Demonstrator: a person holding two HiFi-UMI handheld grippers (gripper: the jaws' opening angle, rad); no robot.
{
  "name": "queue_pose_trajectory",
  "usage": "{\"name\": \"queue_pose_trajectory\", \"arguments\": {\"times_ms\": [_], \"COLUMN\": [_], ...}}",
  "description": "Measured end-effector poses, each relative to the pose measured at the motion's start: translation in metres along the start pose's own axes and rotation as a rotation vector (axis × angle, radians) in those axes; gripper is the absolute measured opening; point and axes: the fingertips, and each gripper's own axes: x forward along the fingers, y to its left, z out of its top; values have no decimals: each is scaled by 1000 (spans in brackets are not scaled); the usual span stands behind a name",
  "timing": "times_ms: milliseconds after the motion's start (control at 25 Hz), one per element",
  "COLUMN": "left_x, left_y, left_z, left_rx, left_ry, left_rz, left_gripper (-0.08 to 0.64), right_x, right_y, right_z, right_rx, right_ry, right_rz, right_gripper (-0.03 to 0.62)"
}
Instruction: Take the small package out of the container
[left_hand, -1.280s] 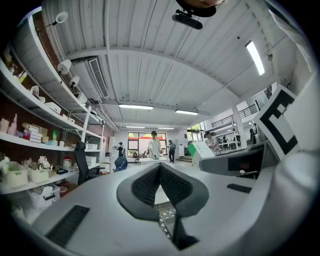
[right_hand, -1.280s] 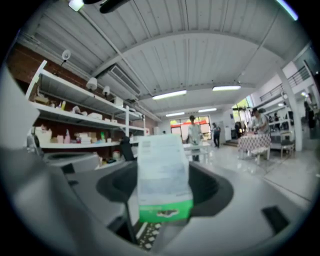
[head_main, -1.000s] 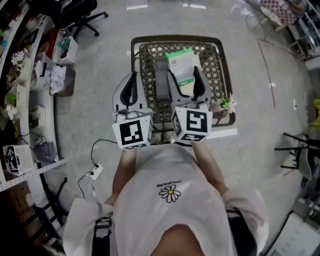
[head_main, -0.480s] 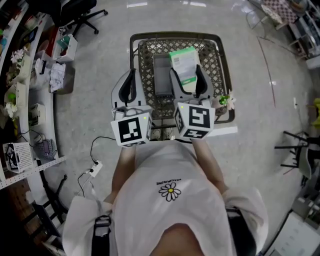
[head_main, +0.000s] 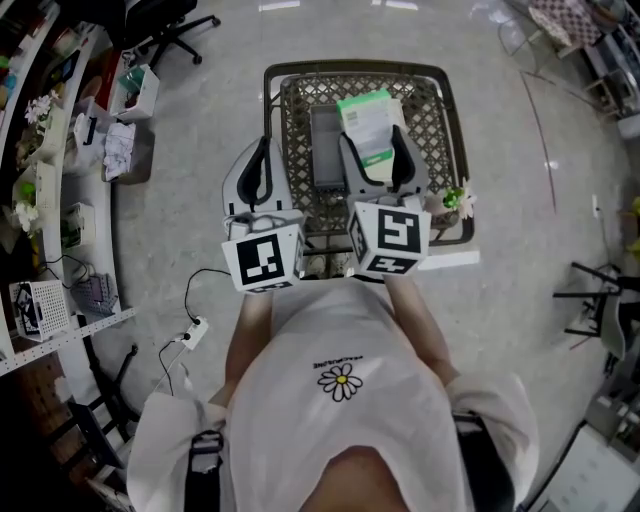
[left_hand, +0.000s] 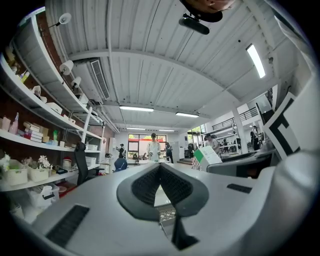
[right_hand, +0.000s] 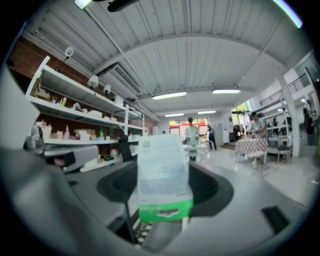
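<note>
While I am holding both grippers over the wire container (head_main: 441, 120), my right gripper (head_main: 372, 152) is clamping the small package (head_main: 365, 122) between its jaws. The green-and-white pack is standing upright and reaching out past the jaw tips. It is showing over the container's mesh, with a gray box (head_main: 324, 150) lying just left of my right gripper. My left gripper (head_main: 262, 168) is hanging beside the right one, jaws pressed together on nothing.
</note>
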Motion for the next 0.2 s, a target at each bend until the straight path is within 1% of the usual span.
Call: {"name": "queue_pose_trajectory", "arguments": {"times_ms": [200], "left_x": [2], "left_y": [6], "left_z": [0], "left_rx": [2], "left_ry": [-6], "left_rz": [9], "left_gripper": [26], "right_x": [4], "right_y": [-2], "right_z": [-3], "right_rx": [19], "right_ry": [11], "right_rz": [-9], "right_gripper": [316]}}
